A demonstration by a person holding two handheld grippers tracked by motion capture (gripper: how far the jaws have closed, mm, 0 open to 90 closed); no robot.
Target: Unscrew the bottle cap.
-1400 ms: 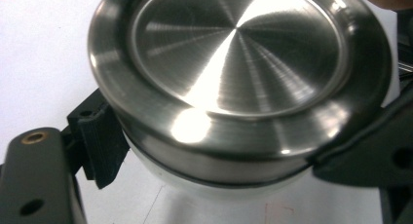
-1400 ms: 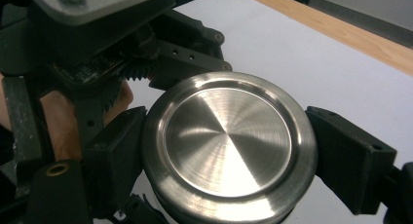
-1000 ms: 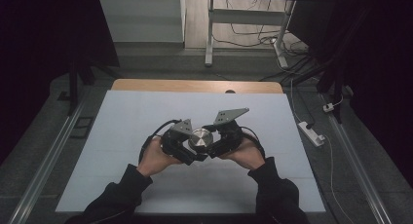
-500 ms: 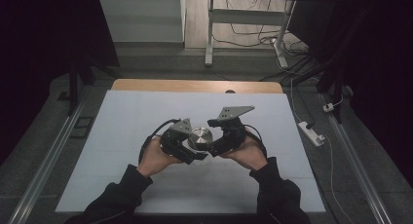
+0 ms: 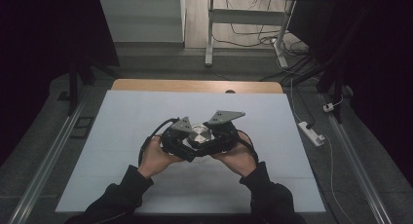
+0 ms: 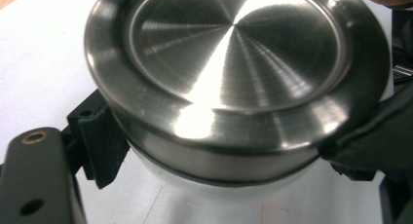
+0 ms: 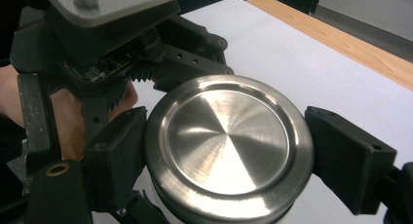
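At the middle of the high view, slightly below centre, the person is holding a round container with a steel lid (image 5: 200, 134) just above the white counter (image 5: 122, 117). The left gripper (image 5: 181, 142) is pinching the container's body below the lid rim, its jaws pressed in from both sides in the left gripper view, where the lid (image 6: 234, 63) is taking up the upper frame. The right gripper (image 5: 214, 142) is gripping the lid (image 7: 226, 146) itself; its jaws have just been closing, and its pads (image 7: 348, 156) are now sitting against the lid's edge at the left and right of the right gripper view.

The step in hand looks like unscrewing or tightening the lid. To do it well, the left gripper should be keeping the body from turning while the right one is twisting flat around the lid's centre, without tilting. The polished rim looks slippery, so the pads should be bearing squarely on opposite points, and regripping between short turns.
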